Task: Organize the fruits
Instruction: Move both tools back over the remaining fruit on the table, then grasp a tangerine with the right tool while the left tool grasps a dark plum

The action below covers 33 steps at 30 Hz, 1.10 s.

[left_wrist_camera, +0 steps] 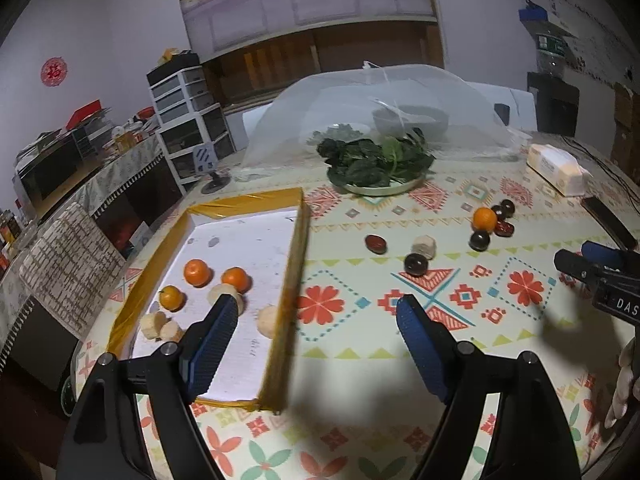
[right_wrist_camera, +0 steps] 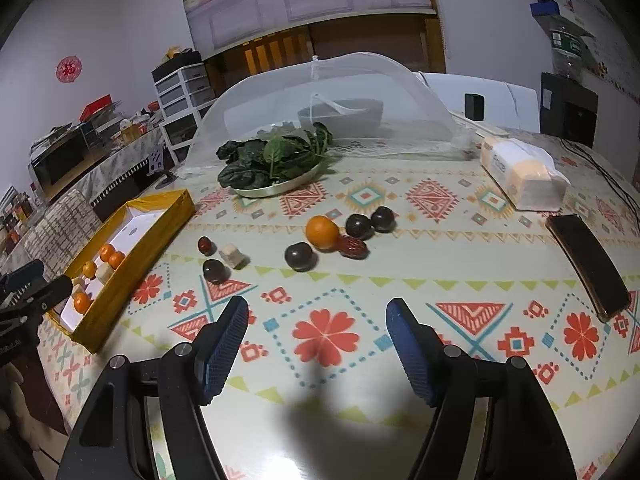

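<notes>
White walls (left_wrist_camera: 120, 20), drawer unit (left_wrist_camera: 192, 116), patterned tablecloth (right_wrist_camera: 400, 240).

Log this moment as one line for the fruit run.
left gripper: open, empty | right gripper: open, empty | tray: oranges inside | one orange on table

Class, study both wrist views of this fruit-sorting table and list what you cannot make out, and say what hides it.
- Left wrist view: a pale banana chunk in the yellow-rimmed box is partly hidden by a blue gripper finger.
- Right wrist view: the box's near wall hides part of its contents.
- Both views: the grey bowl is blurred by the white mesh food cover.
- Right wrist view: the packet's label is too small to read.
</notes>
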Each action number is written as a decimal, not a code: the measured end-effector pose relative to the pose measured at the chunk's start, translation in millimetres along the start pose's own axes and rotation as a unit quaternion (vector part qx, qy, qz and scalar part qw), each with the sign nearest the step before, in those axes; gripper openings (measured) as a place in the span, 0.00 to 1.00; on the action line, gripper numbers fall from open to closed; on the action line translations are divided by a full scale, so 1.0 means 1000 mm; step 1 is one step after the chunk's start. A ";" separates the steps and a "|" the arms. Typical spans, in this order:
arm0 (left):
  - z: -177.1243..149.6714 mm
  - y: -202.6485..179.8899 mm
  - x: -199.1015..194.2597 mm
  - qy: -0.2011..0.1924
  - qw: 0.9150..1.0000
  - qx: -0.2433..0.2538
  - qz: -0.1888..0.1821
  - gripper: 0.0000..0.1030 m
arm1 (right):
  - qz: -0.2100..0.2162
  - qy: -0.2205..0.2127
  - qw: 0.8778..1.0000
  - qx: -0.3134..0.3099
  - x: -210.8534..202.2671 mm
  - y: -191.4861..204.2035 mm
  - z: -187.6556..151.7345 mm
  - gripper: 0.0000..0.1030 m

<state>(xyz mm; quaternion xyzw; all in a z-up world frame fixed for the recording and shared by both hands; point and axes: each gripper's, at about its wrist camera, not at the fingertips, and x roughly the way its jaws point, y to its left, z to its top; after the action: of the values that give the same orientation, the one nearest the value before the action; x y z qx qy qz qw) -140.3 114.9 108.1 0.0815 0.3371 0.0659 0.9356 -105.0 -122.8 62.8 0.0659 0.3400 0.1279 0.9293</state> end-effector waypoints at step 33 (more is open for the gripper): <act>-0.001 0.002 0.066 0.043 0.990 -0.042 -0.132 0.79 | 0.030 0.067 0.997 0.019 0.109 -0.009 0.072 0.68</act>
<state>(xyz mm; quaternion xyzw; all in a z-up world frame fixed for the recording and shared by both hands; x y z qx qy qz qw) -91.2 128.5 66.7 -0.0055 0.3813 -0.0404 0.9235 23.8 -103.3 49.1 0.0851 0.4021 0.1531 0.8987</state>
